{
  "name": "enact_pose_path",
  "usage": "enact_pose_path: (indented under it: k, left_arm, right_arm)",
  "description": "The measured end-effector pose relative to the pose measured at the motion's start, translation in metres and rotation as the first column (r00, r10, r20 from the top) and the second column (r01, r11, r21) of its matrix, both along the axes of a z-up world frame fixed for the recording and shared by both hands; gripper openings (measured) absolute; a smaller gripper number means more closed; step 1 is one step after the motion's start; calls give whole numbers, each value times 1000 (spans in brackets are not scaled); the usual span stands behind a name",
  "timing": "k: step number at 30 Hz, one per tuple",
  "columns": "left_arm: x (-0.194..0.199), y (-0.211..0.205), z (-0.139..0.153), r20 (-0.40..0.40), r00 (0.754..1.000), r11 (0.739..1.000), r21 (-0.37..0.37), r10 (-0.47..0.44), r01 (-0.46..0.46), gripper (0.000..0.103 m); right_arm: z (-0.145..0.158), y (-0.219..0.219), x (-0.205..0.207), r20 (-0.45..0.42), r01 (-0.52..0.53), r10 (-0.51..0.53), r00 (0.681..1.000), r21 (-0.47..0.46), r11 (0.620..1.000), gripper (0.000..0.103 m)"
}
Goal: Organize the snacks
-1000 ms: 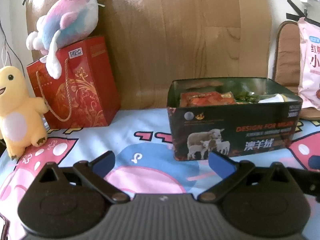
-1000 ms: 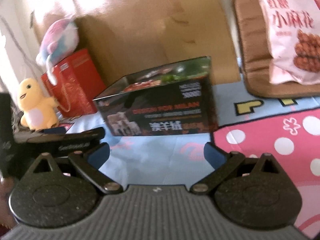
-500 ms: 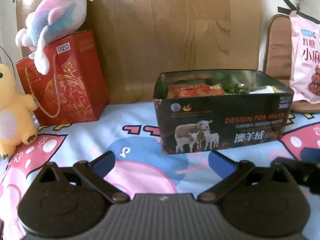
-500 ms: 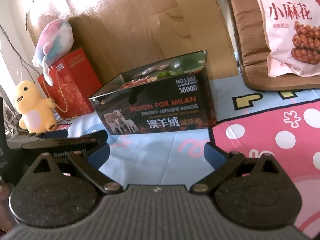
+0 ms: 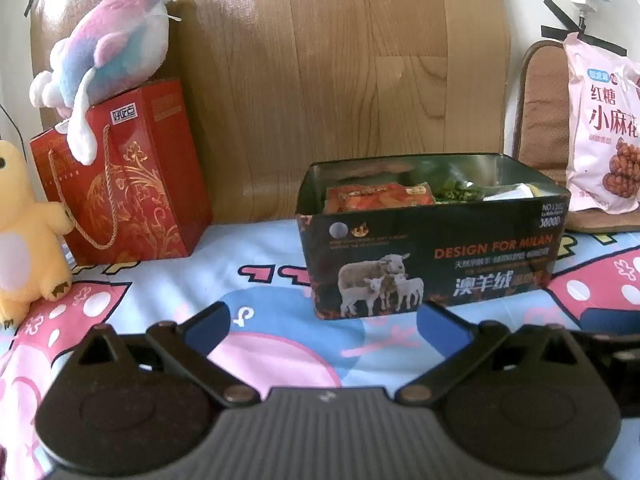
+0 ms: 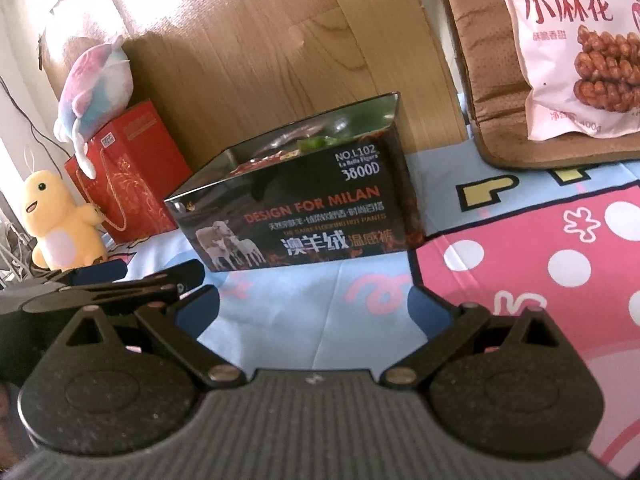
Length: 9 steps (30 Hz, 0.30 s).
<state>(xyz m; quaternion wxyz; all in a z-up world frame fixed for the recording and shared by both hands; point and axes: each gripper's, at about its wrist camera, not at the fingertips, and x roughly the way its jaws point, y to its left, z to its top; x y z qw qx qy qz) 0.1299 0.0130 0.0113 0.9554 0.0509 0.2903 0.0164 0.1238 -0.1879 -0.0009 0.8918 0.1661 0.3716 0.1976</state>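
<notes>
Open tin box (image 5: 432, 268): stands mid-bed on the printed sheet (image 5: 280, 344), before the wooden headboard (image 5: 340, 80); snack packets (image 5: 380, 196) inside. Gift bag (image 5: 120, 184): left of the box, against the headboard; plush whale (image 5: 108, 56) on top. Plush duck (image 5: 24, 236): left of the bag, touching it. Cushion (image 6: 484, 80): right of the box, upright; snack bag (image 6: 576, 40) leaning on it.

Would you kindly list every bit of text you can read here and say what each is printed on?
"DESIGN FOR MILAN", "NO.L102", "3800D", "澳羊绒": dark tin box.
"红糖", "小麻花": pink snack bag.
White label on the red gift bag: too blurred to read.
Small print on the box and the bag: too small to read.
Packets inside the box: no readable text.
</notes>
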Motion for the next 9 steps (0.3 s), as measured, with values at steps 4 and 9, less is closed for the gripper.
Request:
enact_pose_path:
  k: [4,9]
  left_arm:
    - [-2,2,-1,15,1000,1000,-12,-10,10,102]
    - [0,1,-2,5,1000,1000,-12,-14,14,103]
  right_arm:
    - [0,0,1,0,2,-2,1000,-2,1000,102]
    - [1,0,0,10,7,-7,1000,-3,1000,102]
